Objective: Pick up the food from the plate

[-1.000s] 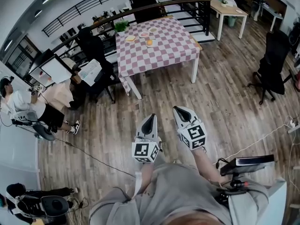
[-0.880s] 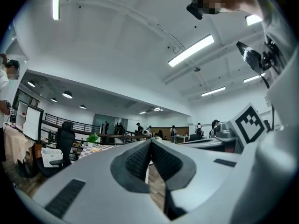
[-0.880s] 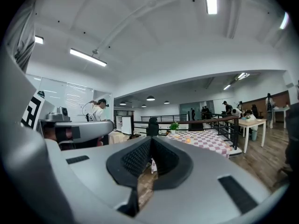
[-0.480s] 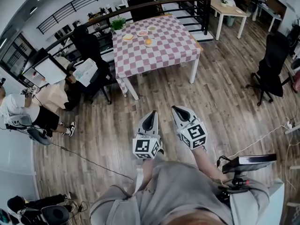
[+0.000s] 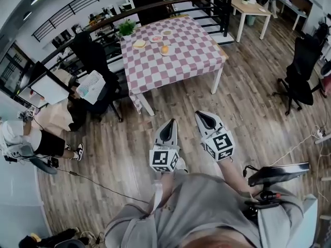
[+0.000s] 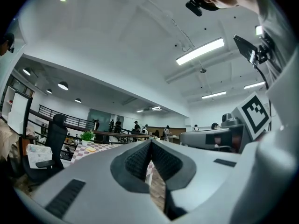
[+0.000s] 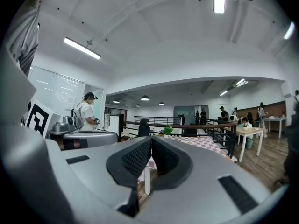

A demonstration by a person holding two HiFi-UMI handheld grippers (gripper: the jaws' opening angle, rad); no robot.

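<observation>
A table with a pink-and-white checked cloth (image 5: pixel 178 56) stands ahead across the wooden floor. At its far end lie small plates with food: a yellowish piece (image 5: pixel 139 44), an orange one (image 5: pixel 164 48) and two more plates (image 5: pixel 156 37) behind. My left gripper (image 5: pixel 171 123) and right gripper (image 5: pixel 200 115) are held side by side in front of my body, pointing level toward the table and well short of it. Both are shut with nothing between the pads. The left gripper view shows its shut tips (image 6: pixel 150 143) and a plate of food (image 6: pixel 91 149) far off; the right gripper (image 7: pixel 151 141) looks the same.
A potted plant (image 5: pixel 126 29) stands at the table's far left corner, with a black chair (image 5: pixel 93 56) beside the table. Another black office chair (image 5: pixel 302 71) is at the right, a wooden table (image 5: pixel 251 8) behind the railing (image 5: pixel 155 8). A person (image 5: pixel 31 136) sits at the left.
I have walked forward: the checked table sits nearer and larger in the head view. Both grippers came along, still shut and side by side.
</observation>
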